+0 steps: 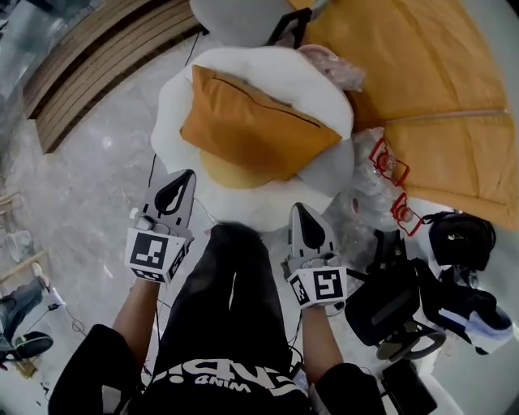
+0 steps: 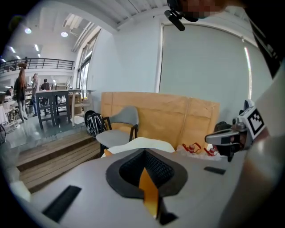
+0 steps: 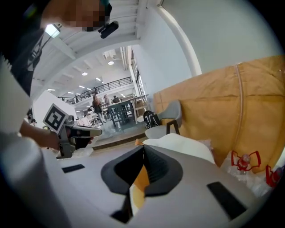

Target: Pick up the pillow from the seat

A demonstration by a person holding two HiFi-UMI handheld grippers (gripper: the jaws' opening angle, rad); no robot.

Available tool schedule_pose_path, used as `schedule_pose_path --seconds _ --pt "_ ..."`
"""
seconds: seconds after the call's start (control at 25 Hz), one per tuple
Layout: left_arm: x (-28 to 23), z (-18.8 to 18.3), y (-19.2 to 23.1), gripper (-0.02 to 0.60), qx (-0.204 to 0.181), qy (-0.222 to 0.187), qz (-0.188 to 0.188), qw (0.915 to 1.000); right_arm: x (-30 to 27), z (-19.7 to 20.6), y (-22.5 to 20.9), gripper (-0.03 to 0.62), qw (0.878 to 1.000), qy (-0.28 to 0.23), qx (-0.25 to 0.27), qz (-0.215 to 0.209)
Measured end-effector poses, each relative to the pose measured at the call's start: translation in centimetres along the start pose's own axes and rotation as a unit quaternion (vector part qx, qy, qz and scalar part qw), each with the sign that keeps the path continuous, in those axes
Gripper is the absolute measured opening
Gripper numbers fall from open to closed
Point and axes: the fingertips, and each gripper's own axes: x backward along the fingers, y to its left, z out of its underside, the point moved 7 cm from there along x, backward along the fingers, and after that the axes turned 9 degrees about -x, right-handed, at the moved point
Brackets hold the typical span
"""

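**A:** Where is the pillow?

**B:** The orange pillow [image 1: 255, 130] lies on the white round seat [image 1: 272, 65], set at a slant across it, with one corner reaching toward the seat's right edge. A paler yellow cushion [image 1: 229, 172] shows under its near edge.

**A:** And the grippers?

**B:** Both hang short of the seat, on the person's side of it. The left gripper [image 1: 183, 177] points at the seat's near left rim and the right gripper [image 1: 298, 211] at its near right rim. Neither touches the pillow.

**A:** What about the jaws?

**B:** Both pairs are closed, pad against pad, with nothing gripped between them. Each gripper's own view shows the dark pads meeting in a point, with the seat beyond.

**A:** What surrounds the seat?

**B:** A grey chair [image 1: 243, 18] stands just behind it. Large sheets of brown cardboard [image 1: 430, 89] lean to the right. Clear plastic bottles [image 1: 379, 174] with red fittings lie beside the seat on the pale floor [image 1: 89, 186]. Black bags [image 1: 389, 304] sit near the person's right. Wooden steps [image 1: 97, 57] run off to the far left.
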Motion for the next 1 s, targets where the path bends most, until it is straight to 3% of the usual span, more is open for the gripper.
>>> schedule_pose_path --seconds 0.36,0.64,0.88,0.92,0.96,1.0 --pt "-9.2 1.9 4.8 0.009 -0.012 0.002 -0.007 0.9999 -7.1 3.3 -8.0 0.021 0.997 0.037 -0.015 0.065" --pt "-18.6 7.1 8.1 0.009 -0.008 0.07 -0.014 0.9974 -14.6 7.2 -14.5 0.021 0.991 0.08 -0.041 0.099" --pt "-22.8 10.5 9.8 0.012 0.049 0.094 -0.016 0.9943 -18.3 9.4 -17.4 0.023 0.988 0.107 -0.057 0.1" --pt "-23.3 11.0 10.2 0.051 0.069 0.094 -0.013 0.9931 -18.6 9.7 -18.1 0.037 0.986 0.111 -0.073 0.102" --pt "-23.9 11.6 10.5 0.163 0.088 0.095 -0.013 0.9915 -18.7 10.1 -19.1 0.131 0.982 0.112 -0.101 0.109" --pt "-24.4 12.2 10.9 0.227 0.105 0.096 -0.015 0.9898 -18.8 10.6 -20.3 0.245 0.977 0.109 -0.133 0.122"
